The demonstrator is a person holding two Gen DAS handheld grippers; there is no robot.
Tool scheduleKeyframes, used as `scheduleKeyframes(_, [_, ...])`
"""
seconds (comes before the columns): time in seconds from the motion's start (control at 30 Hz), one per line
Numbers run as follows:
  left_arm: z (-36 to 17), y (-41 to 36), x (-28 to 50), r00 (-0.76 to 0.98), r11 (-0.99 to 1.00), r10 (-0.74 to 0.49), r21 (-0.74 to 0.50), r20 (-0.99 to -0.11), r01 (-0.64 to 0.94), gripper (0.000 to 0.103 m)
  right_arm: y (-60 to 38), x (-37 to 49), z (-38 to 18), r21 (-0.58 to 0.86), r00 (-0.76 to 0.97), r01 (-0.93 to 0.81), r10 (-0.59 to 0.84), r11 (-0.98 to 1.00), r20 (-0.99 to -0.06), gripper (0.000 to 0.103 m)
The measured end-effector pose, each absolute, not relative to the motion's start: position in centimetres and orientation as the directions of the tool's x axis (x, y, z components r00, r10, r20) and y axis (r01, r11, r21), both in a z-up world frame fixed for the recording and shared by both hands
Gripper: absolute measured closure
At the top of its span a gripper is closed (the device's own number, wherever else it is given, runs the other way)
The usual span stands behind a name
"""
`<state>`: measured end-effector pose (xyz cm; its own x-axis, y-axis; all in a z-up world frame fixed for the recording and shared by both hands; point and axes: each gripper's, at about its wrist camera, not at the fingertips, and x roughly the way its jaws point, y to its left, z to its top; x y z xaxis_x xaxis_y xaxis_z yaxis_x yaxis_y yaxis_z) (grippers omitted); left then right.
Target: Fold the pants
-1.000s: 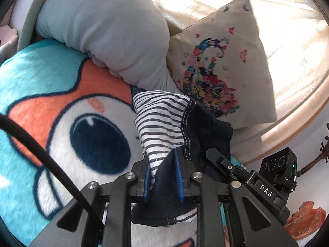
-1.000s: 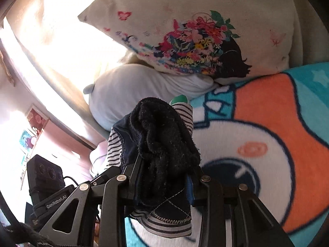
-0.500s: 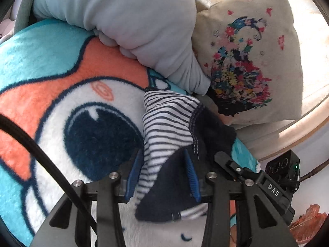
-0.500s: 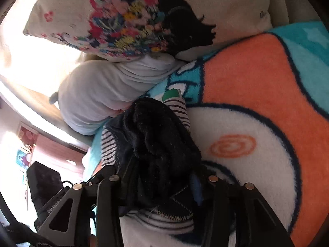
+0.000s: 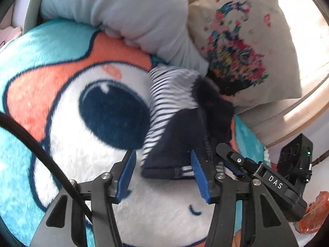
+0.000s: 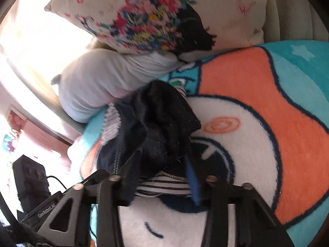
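Note:
The small pants [image 5: 181, 123], dark navy with a striped white lining, lie bunched on a plush blanket [image 5: 82, 65] with a cartoon eye print. My left gripper [image 5: 163, 173] is open, its blue pads on either side of the pants' near hem and clear of the cloth. In the right wrist view the pants [image 6: 160, 127] lie heaped between my right gripper's [image 6: 164, 170] spread fingers. The right gripper is open, and cloth hides its left pad.
A grey pillow [image 5: 131, 16] and a cream flowered cushion [image 5: 242, 47] lie at the far side of the blanket. The other gripper's black body [image 5: 265, 177] sits close at the right. An orange object [image 5: 314, 214] lies off the blanket's edge.
Both grippers have opened and let go of the pants. The pants have dropped from a held-up bundle onto the blanket, and both grippers have drawn back a little.

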<state>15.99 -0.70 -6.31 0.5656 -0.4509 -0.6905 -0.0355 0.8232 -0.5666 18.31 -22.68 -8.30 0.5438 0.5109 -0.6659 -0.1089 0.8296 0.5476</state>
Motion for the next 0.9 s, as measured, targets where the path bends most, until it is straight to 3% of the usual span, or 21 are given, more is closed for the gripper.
scheduleKeyframes(0.3, [-6.1,-0.9,15.9,0.572,0.825,-0.452,-0.565,-0.685,-0.025,0.051,-23.2,17.8,-8.4,0.548,0.548,-0.123,0.517,0.827,-0.657,0.061])
scheduleKeyframes(0.37, [-5.3,-0.4,15.9,0.588,0.806,-0.469,-0.592,-0.659,-0.02,0.051,-23.6,17.8,-7.4,0.568,0.565,-0.134,0.533,0.812,-0.63,0.049])
scheduleKeyframes(0.4, [-5.0,-0.2,15.9,0.598,0.8,-0.472,-0.599,-0.648,-0.018,0.051,-23.8,18.0,-7.0,0.575,0.573,-0.138,0.539,0.807,-0.618,0.037])
scheduleKeyframes(0.43, [-4.5,0.0,16.1,0.612,0.795,-0.471,-0.606,-0.635,-0.017,0.05,-24.1,18.4,-6.5,0.581,0.584,-0.143,0.542,0.802,-0.604,0.033])
scheduleKeyframes(0.6, [-3.9,0.1,19.0,0.631,0.789,-0.46,-0.614,-0.624,-0.031,0.049,-24.1,21.1,-5.6,0.574,0.59,-0.148,0.538,0.805,-0.602,0.033])
scheduleKeyframes(0.7, [-4.3,-0.1,20.7,0.63,0.794,-0.452,-0.607,-0.631,-0.038,0.049,-23.8,22.9,-6.2,0.578,0.574,-0.144,0.543,0.804,-0.613,0.037])
scheduleKeyframes(0.8, [-5.9,-0.4,22.3,0.599,0.803,-0.432,-0.59,-0.674,-0.084,0.05,-23.3,23.8,-6.7,0.546,0.565,-0.135,0.517,0.827,-0.643,0.059])
scheduleKeyframes(0.9, [-7.3,-0.1,22.6,0.59,0.789,-0.437,-0.604,-0.679,-0.111,0.051,-23.2,24.2,-7.6,0.528,0.559,-0.11,0.492,0.842,-0.668,0.065])
